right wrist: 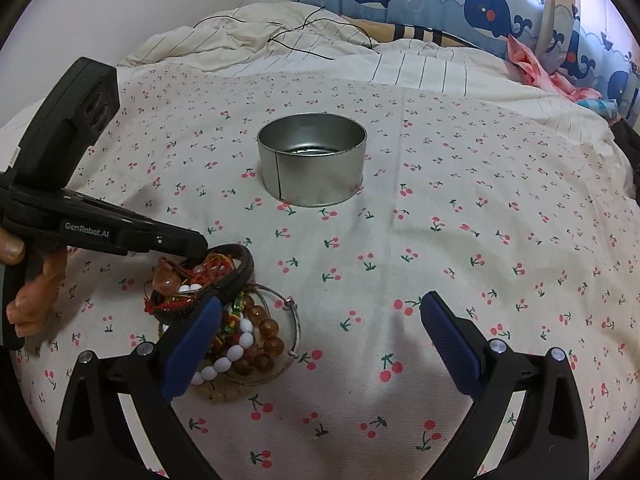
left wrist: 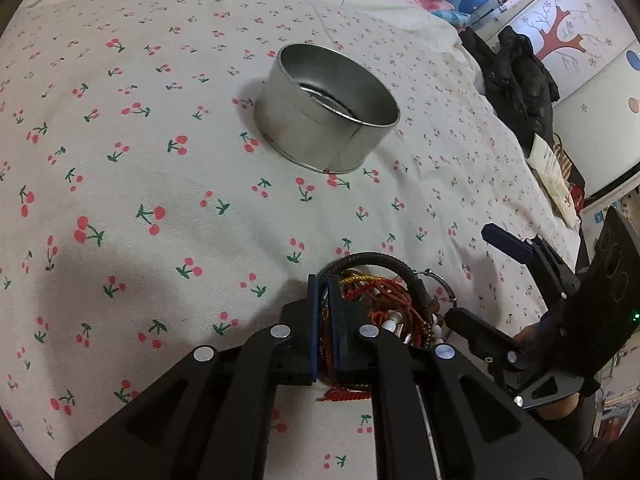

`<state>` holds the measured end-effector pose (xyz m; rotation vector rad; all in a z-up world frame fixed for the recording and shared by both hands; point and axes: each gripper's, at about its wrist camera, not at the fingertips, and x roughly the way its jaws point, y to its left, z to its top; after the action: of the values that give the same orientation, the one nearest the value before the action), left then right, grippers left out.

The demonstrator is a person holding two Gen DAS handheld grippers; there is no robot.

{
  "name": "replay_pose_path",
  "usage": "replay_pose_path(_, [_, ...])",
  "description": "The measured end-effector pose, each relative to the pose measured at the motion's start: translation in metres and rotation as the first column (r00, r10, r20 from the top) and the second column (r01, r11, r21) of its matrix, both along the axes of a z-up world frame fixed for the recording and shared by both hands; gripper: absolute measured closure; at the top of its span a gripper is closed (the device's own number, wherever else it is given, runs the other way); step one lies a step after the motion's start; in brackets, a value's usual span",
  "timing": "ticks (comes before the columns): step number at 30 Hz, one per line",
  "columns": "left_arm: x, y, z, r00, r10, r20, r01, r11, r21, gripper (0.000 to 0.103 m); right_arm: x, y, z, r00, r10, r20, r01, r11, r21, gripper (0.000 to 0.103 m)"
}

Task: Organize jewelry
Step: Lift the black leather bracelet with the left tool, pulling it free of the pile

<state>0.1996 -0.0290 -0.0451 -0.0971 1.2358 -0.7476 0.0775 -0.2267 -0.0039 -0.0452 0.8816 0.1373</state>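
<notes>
The left gripper is clamped on red cords in the tangled heap of bead and cord bracelets; which strand is hidden. The right gripper gapes wide, empty. The heap lies near the cherry-print bedsheet's front edge, the round silver metal tin upright mid-sheet, whale-print curtains behind.

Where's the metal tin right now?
The metal tin stands mid-bed in the right wrist view, beyond the jewelry pile, apart from both claws.

Two low wrist views — shared tin ahead.
</notes>
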Motion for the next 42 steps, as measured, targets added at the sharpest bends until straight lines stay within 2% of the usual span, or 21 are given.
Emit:
replay_pose_path(2, [0.003, 0.004, -0.004, 1.000, 0.012, -0.026, -0.012, 1.000, 0.007, 0.080, 0.000, 0.000, 0.000, 1.000, -0.001, -0.002, 0.001, 1.000, 0.003, 0.008])
replay_pose_path(3, [0.003, 0.005, -0.006, 0.999, 0.003, -0.047, -0.004, 1.000, -0.024, 0.069, 0.000, -0.001, -0.001, 1.000, -0.001, -0.002, 0.001, 1.000, 0.004, 0.008])
replay_pose_path(4, [0.002, 0.005, -0.005, 0.999, -0.004, -0.048, 0.003, 1.000, -0.029, 0.065, 0.000, -0.001, -0.001, 1.000, 0.000, -0.003, 0.000, 1.000, 0.005, 0.008])
replay_pose_path(7, [-0.003, 0.000, -0.004, 1.000, -0.010, -0.015, 0.010, 1.000, -0.010, 0.064, 0.000, -0.001, 0.000, 1.000, 0.002, -0.002, -0.002, 1.000, 0.008, 0.008])
replay_pose_path(8, [-0.001, 0.003, -0.005, 1.000, 0.002, -0.030, -0.002, 1.000, -0.023, 0.065, 0.000, -0.001, 0.000, 1.000, 0.002, -0.002, -0.002, 1.000, 0.009, 0.008])
replay_pose_path(10, [0.004, 0.010, -0.008, 0.998, 0.022, -0.064, -0.025, 0.998, -0.051, 0.093, 0.000, -0.002, -0.001, 1.000, 0.002, -0.003, -0.002, 1.000, 0.011, 0.008])
replay_pose_path(12, [0.010, 0.021, -0.009, 0.991, 0.049, -0.126, -0.068, 0.987, -0.146, 0.094, 0.000, -0.002, -0.001, 1.000, 0.001, -0.004, -0.001, 1.000, 0.012, 0.008])
replay_pose_path(18, [0.014, 0.040, 0.008, 0.989, 0.081, -0.126, -0.112, 0.957, -0.267, 0.103, 0.000, -0.001, -0.001, 1.000, -0.002, -0.005, 0.002, 1.000, 0.011, 0.008])
replay_pose_path(20, [0.017, 0.044, 0.009, 0.987, 0.096, -0.131, -0.128, 0.953, -0.273, 0.103, 0.000, -0.001, -0.002, 1.000, -0.002, -0.007, 0.002, 1.000, 0.009, 0.008])
replay_pose_path(22, [0.017, 0.040, 0.008, 0.990, 0.094, -0.109, -0.116, 0.968, -0.223, 0.103, 0.000, -0.001, -0.002, 1.000, -0.001, -0.009, 0.001, 1.000, 0.007, 0.008])
replay_pose_path(23, [0.017, 0.034, 0.002, 0.988, 0.071, -0.135, -0.097, 0.976, -0.197, 0.103, 0.000, -0.001, -0.002, 1.000, -0.002, -0.010, 0.002, 1.000, 0.006, 0.008])
replay_pose_path(24, [0.016, 0.033, -0.003, 0.987, 0.063, -0.148, -0.088, 0.981, -0.172, 0.101, 0.000, -0.001, -0.002, 1.000, -0.002, -0.010, 0.002, 1.000, 0.006, 0.008])
replay_pose_path(25, [0.014, 0.026, -0.008, 0.989, 0.056, -0.136, -0.072, 0.991, -0.111, 0.094, 0.000, -0.001, -0.002, 1.000, -0.001, -0.009, 0.001, 1.000, 0.007, 0.008])
replay_pose_path(26, [0.014, 0.024, -0.009, 0.991, 0.059, -0.119, -0.069, 0.994, -0.084, 0.091, 0.000, -0.001, -0.002, 1.000, -0.001, -0.009, 0.001, 1.000, 0.007, 0.008])
replay_pose_path(27, [0.013, 0.022, -0.010, 0.992, 0.055, -0.115, -0.065, 0.995, -0.082, 0.087, 0.000, -0.001, -0.002, 1.000, -0.001, -0.008, 0.001, 1.000, 0.008, 0.008])
replay_pose_path(30, [0.014, 0.019, -0.010, 0.988, 0.038, -0.152, -0.062, 0.986, -0.154, 0.059, 0.001, -0.001, -0.003, 1.000, 0.002, -0.008, -0.002, 1.000, 0.010, 0.008])
replay_pose_path(32, [0.010, 0.012, -0.005, 0.993, 0.024, -0.116, -0.038, 0.992, -0.123, 0.057, 0.001, 0.000, -0.003, 1.000, 0.004, -0.008, -0.004, 1.000, 0.007, 0.008])
replay_pose_path(34, [0.010, 0.008, -0.006, 0.993, 0.019, -0.116, -0.033, 0.992, -0.124, 0.053, 0.001, -0.001, -0.003, 1.000, 0.004, -0.008, -0.003, 1.000, 0.010, 0.008])
replay_pose_path(38, [0.014, 0.013, -0.015, 0.984, 0.066, -0.164, -0.093, 0.982, -0.163, 0.055, 0.001, 0.001, -0.003, 1.000, 0.005, -0.011, -0.005, 1.000, 0.011, 0.008])
replay_pose_path(40, [0.014, 0.011, -0.022, 0.980, 0.058, -0.190, -0.091, 0.981, -0.169, 0.090, 0.001, 0.000, -0.003, 1.000, 0.004, -0.014, -0.004, 1.000, 0.012, 0.008])
replay_pose_path(42, [0.012, 0.008, -0.030, 0.974, 0.045, -0.224, -0.087, 0.979, -0.184, 0.092, 0.001, -0.001, -0.003, 1.000, -0.005, -0.011, 0.005, 1.000, 0.018, 0.008])
